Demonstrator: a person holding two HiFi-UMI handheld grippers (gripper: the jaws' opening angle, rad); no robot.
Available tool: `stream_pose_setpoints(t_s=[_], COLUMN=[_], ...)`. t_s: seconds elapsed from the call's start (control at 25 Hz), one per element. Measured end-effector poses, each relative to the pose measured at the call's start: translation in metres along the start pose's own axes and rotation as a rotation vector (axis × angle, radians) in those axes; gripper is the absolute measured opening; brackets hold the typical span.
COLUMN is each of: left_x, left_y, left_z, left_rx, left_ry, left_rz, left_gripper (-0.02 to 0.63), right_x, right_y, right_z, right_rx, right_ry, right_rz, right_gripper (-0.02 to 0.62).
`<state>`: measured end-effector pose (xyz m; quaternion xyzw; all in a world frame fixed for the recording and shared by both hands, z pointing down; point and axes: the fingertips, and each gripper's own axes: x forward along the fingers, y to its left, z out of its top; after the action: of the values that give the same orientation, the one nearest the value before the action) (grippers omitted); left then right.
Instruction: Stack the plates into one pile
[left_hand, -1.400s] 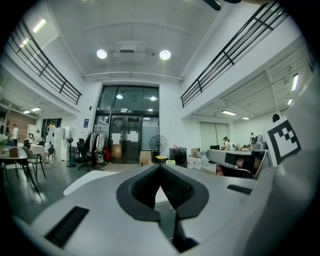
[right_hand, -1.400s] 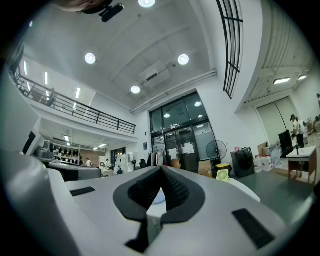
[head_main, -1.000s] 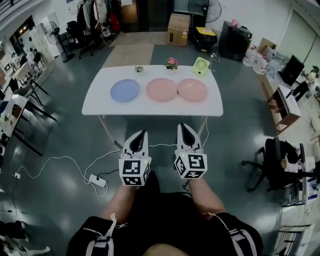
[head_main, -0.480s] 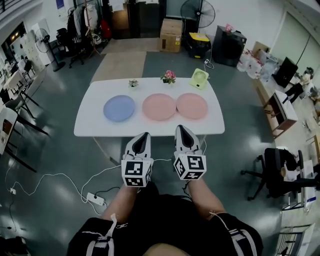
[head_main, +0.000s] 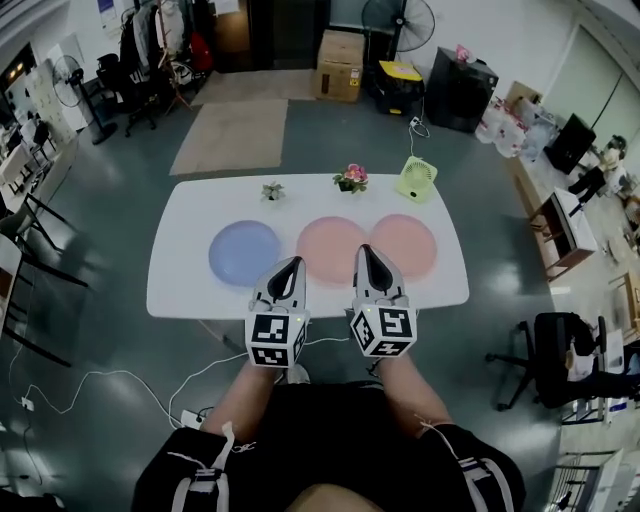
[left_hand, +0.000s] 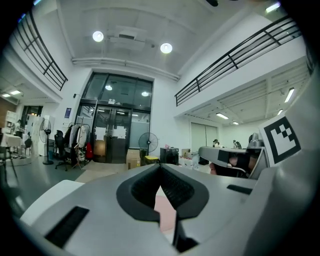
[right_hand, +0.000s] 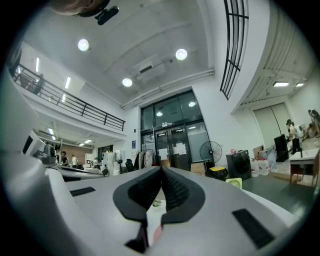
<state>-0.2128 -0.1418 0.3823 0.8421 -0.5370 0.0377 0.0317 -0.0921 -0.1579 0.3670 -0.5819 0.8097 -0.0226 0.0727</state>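
Note:
Three plates lie in a row on the white table (head_main: 180, 272): a blue plate (head_main: 243, 251) at the left, a pink plate (head_main: 328, 240) in the middle and a second pink plate (head_main: 412, 243) at the right. None is stacked on another. My left gripper (head_main: 293, 262) and right gripper (head_main: 362, 249) are held side by side above the table's near edge, both shut and empty. In the head view their tips overlap the middle pink plate's near rim. The left gripper (left_hand: 160, 166) shows a pink plate (left_hand: 166, 212) below its closed jaws. The right gripper (right_hand: 161, 169) points level toward the far wall.
Along the table's far edge stand a small green plant (head_main: 272, 190), a pink flower pot (head_main: 352, 178) and a green fan (head_main: 417, 179). An office chair (head_main: 560, 350) stands at the right, and a power strip (head_main: 190, 418) with cables lies on the floor.
The table has come much closer in the head view. Both grippers, still shut, have moved forward from over the floor to above the table's near edge.

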Motion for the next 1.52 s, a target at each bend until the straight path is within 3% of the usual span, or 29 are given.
stream_pose_setpoints(t_s=[0.24, 0.8, 0.92, 1.0, 1.08, 1.32, 1.52], left_x=[0.058, 0.139, 0.147, 0.151, 0.156, 0.159, 0.15], left_y=[0.051, 0.064, 0.064, 0.065, 0.066, 0.071, 0.081], left_z=[-0.006, -0.015, -0.015, -0.015, -0.019, -0.03, -0.052], left_rx=[-0.011, -0.016, -0.016, -0.019, -0.024, -0.036, -0.053], left_ry=[0.038, 0.058, 0.058, 0.059, 0.063, 0.075, 0.114], left_rz=[-0.001, 0.067, 0.077, 0.085, 0.094, 0.135, 0.184], left_gripper=[0.014, 0.014, 0.014, 0.014, 0.014, 0.014, 0.014], right_x=[0.074, 0.155, 0.162, 0.167, 0.172, 0.181, 0.175], right_y=[-0.001, -0.048, -0.05, -0.048, -0.048, -0.052, -0.045], right_z=[-0.015, -0.032, -0.034, -0.037, -0.044, -0.079, -0.153], right_rx=[-0.016, -0.02, 0.009, 0.006, -0.01, -0.034, -0.116], right_ry=[0.023, 0.048, 0.037, 0.04, 0.054, 0.14, 0.288], right_rz=[0.01, 0.11, 0.163, 0.204, 0.226, 0.277, 0.355], right_gripper=[0.015, 0.015, 0.012, 0.134, 0.166, 0.169, 0.167])
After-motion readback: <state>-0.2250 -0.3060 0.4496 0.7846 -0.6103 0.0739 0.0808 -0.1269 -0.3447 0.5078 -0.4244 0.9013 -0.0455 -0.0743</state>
